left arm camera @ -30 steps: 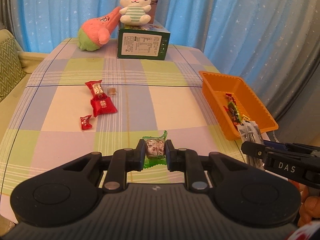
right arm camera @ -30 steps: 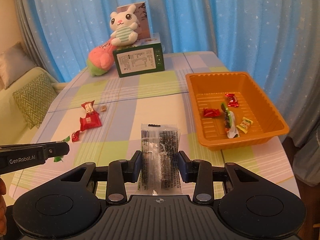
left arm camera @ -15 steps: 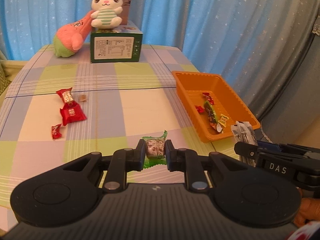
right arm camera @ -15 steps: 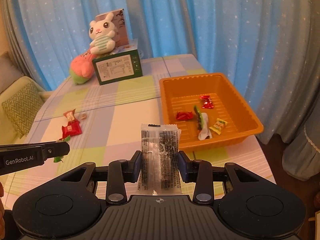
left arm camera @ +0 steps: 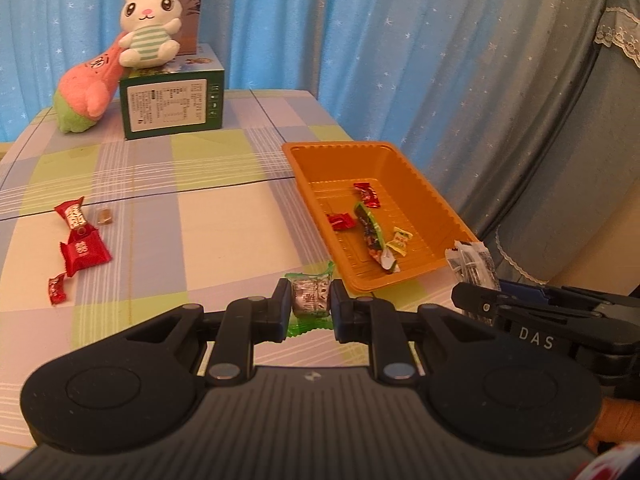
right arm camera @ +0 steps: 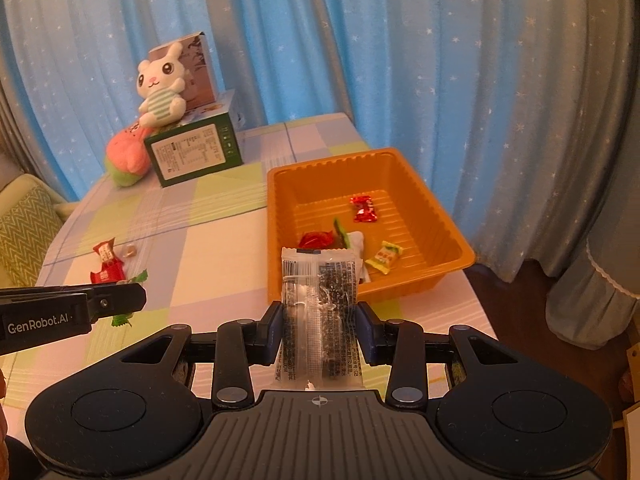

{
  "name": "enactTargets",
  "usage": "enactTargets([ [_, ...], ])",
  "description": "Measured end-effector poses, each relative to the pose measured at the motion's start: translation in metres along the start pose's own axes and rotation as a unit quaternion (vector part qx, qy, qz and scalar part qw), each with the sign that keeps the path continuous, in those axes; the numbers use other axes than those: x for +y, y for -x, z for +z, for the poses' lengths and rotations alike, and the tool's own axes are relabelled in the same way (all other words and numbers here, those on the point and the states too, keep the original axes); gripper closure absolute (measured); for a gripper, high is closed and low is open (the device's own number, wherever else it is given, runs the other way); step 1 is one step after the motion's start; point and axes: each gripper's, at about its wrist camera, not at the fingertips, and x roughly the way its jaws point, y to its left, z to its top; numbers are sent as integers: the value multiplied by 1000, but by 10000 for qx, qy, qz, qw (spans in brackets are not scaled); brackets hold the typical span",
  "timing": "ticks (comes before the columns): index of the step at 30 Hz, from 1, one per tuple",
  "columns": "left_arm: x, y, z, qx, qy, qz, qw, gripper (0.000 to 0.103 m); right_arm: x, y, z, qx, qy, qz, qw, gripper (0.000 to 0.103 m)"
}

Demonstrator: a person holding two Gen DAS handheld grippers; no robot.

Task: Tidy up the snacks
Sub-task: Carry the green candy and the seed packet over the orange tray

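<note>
My left gripper (left arm camera: 311, 305) is shut on a green-wrapped candy (left arm camera: 310, 298), held above the table just left of the near corner of the orange tray (left arm camera: 308, 176). My right gripper (right arm camera: 319, 320) is shut on a clear black-printed snack packet (right arm camera: 318, 312) standing upright between the fingers, in front of the tray (right arm camera: 280, 216); the packet also shows in the left wrist view (left arm camera: 472, 266). The tray holds several wrapped candies (right arm camera: 365, 209). Red snack packets (left arm camera: 82, 252) and a small brown candy (left arm camera: 105, 216) lie on the table's left side.
A green box (left arm camera: 172, 110) with a white rabbit plush (left arm camera: 149, 28) on top and a pink plush (left arm camera: 86, 94) beside it stand at the table's far end. Blue curtains hang behind. The table edge runs just right of the tray. A green cushion (right arm camera: 18, 236) lies left.
Both grippers have moved right toward the orange tray, which now looks closer and more central. Both still hold their snacks.
</note>
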Motion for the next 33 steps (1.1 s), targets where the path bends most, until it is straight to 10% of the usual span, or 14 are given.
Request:
enactTargets([
  [33, -51, -71, 34, 220, -339, -464, 9981, 85, -54, -39, 25, 110, -94, -317, 9994, 64],
])
